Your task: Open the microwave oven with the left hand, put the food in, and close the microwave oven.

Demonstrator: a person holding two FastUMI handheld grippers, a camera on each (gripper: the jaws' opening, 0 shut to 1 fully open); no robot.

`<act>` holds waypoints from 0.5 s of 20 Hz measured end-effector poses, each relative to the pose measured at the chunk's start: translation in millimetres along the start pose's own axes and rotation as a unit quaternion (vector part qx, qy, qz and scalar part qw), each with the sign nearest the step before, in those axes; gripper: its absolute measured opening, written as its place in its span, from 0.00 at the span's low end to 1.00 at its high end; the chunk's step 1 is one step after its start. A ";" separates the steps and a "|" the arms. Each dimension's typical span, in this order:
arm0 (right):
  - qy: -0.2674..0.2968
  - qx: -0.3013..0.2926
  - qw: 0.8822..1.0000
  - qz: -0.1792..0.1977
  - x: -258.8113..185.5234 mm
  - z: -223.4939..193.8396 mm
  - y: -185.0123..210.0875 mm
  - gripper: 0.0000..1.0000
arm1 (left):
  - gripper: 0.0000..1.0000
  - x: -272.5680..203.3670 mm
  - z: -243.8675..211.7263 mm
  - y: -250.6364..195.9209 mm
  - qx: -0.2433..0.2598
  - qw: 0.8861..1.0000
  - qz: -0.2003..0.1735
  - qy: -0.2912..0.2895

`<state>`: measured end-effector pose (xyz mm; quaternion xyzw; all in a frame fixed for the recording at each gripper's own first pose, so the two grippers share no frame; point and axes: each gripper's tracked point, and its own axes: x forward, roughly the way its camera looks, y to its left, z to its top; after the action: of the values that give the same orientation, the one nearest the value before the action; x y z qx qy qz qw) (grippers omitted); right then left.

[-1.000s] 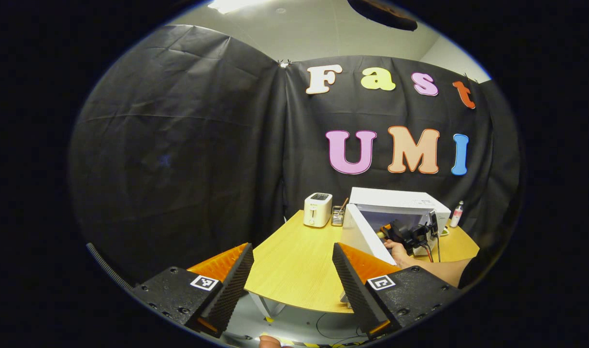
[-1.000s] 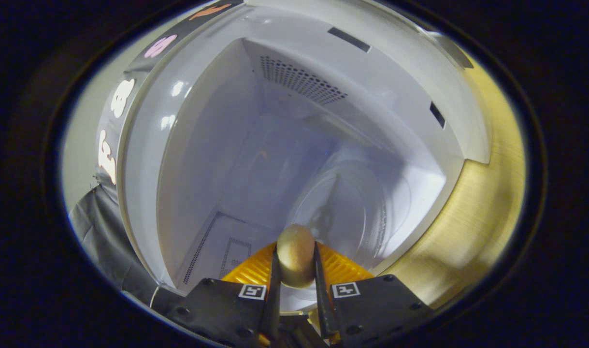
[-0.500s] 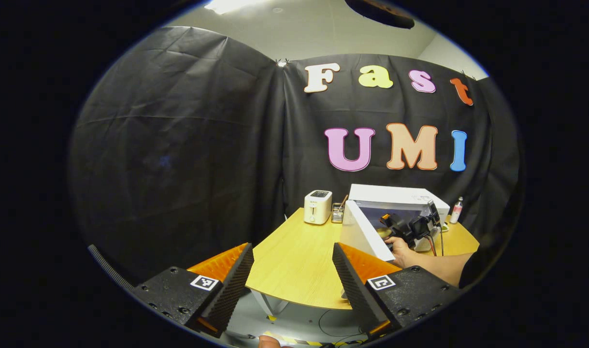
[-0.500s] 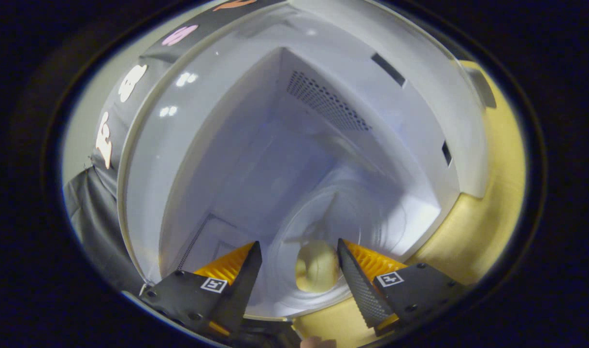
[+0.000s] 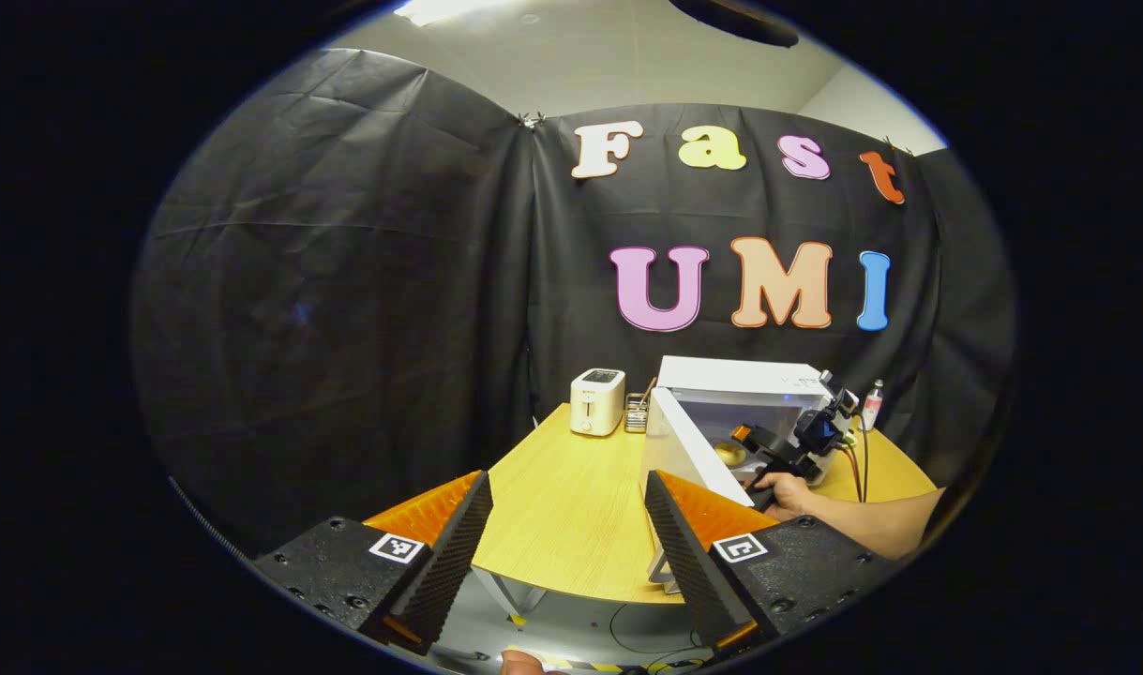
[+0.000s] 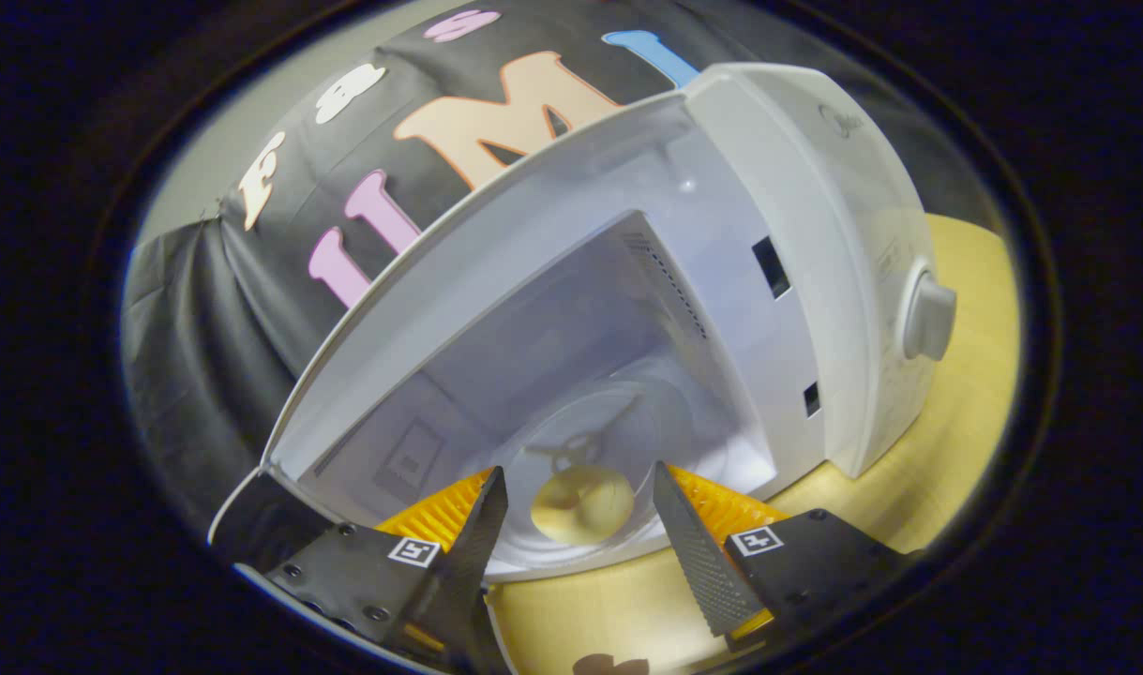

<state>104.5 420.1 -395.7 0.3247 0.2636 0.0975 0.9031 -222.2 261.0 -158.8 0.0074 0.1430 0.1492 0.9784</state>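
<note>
Resting on the glass turntable (image 6: 618, 441) inside the microwave oven (image 6: 796, 234), the food (image 6: 581, 504), a pale rounded bun-like piece, is seen in the right gripper view, free of any grip. The right gripper (image 6: 579, 520) is held with its fingers spread wide, one to each side of the food and nearer the camera than it, with clear gaps between the food and both fingers. The oven cavity is open to the front, and a round knob (image 6: 929, 317) is seen on the control panel at the right of the opening. The microwave oven is set on a wooden table (image 6: 965, 441).

In the left gripper view, the left gripper (image 5: 566, 534) is held well back from the table (image 5: 571, 506), its fingers parted widely and nothing between them. The microwave oven (image 5: 749, 375) is seen farther off with its door (image 5: 688, 448) swung out to the left. The food (image 5: 729, 454) is visible as a small golden lump inside the cavity. The right gripper (image 5: 744, 438) is seen just in front of the opening, carried by a hand (image 5: 785, 492) with a bare forearm. A white toaster (image 5: 596, 401) stands at the back of the table to the left of the oven, a small rack (image 5: 637, 412) is placed between the two, and a small bottle (image 5: 872, 405) is seen to the right of the oven.
</note>
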 end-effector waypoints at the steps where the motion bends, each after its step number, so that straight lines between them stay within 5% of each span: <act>1: -0.003 -0.023 1.000 0.009 -12.9 1.7 -1.0 0.96 | 0.96 3.6 -2.2 -1.1 0.004 1.000 -0.002 0.005; 2: -0.002 -0.041 0.999 0.020 -25.2 3.7 1.5 0.85 | 0.96 7.2 -4.4 -4.2 0.006 1.000 -0.006 0.005; 10: 0.002 -0.151 0.985 0.086 -147.8 50.8 -0.6 0.85 | 0.96 38.3 -33.0 -28.3 0.020 0.998 -0.049 0.018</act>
<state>7.5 341.2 -302.0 0.2063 0.2184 0.2144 0.9294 -188.3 244.3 -202.7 0.0172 0.1633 0.0985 0.9815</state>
